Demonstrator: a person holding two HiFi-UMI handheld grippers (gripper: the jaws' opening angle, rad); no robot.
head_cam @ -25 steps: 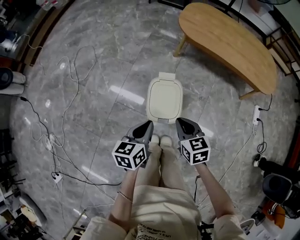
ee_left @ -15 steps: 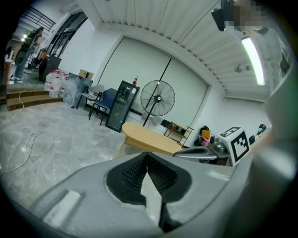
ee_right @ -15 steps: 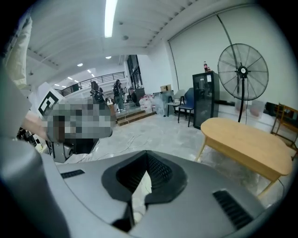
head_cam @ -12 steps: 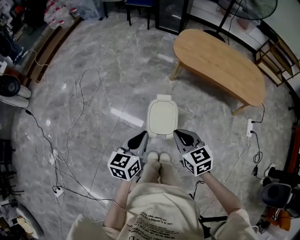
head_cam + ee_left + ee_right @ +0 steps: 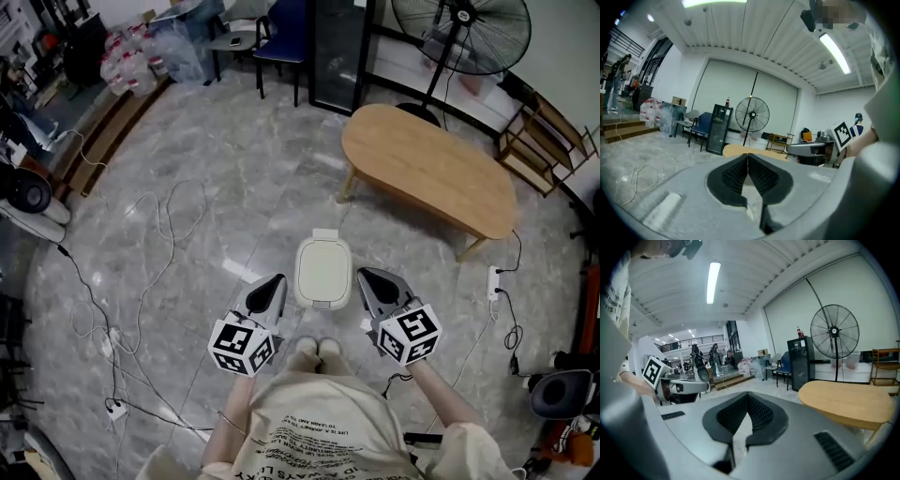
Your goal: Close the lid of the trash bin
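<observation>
1. both grippers have lifted away from the bin since the earlier head view, and more of the room now shows across the grey marble floor [image 5: 216,178].
2. the wooden table [image 5: 431,173] stands beyond the bin, well apart from it, with a standing fan [image 5: 461,33] behind it.
3. the trash bin [image 5: 323,272] sits on the floor just ahead of the person's feet, its cream lid lying flat and closed.
4. the left gripper [image 5: 275,281] and the right gripper [image 5: 367,276] flank the bin in the head view without touching it. each has its jaws pressed together on nothing.
5. thin white cables [image 5: 155,225] loop over the floor at the left.
</observation>
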